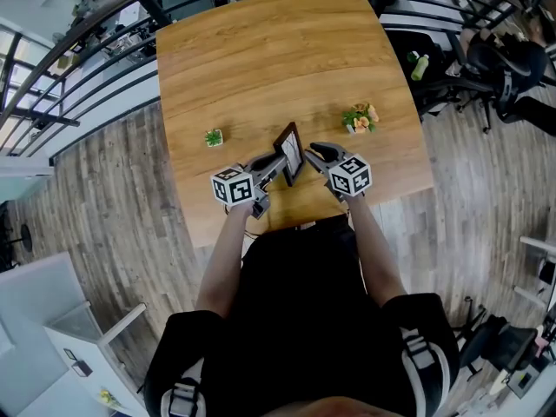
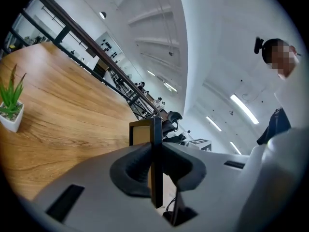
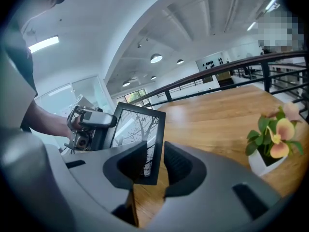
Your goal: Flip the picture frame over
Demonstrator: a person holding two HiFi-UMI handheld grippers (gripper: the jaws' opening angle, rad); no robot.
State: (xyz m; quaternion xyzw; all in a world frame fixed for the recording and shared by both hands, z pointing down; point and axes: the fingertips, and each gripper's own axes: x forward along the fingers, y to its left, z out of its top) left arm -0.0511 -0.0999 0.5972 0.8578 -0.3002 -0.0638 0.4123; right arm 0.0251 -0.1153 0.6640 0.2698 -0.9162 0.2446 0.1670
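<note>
A black picture frame [image 1: 290, 153] stands on edge above the wooden table [image 1: 261, 59], near its front edge. My left gripper [image 1: 280, 165] is shut on it: in the left gripper view both pads press the thin frame [image 2: 155, 129], seen edge-on with its brown back to the left. My right gripper [image 1: 314, 152] comes from the right. In the right gripper view the frame's glass side, a tree picture [image 3: 137, 129], has its lower corner between the open jaws of the right gripper [image 3: 155, 164]; the right pad stands clear of it. The left gripper [image 3: 89, 124] holds the frame's far edge.
A small green plant in a white pot [image 1: 214, 137] stands left of the grippers. A pot of orange flowers [image 1: 360, 120] stands to the right. A black railing [image 1: 104, 42] runs behind the table, and office chairs [image 1: 508, 72] are at the far right.
</note>
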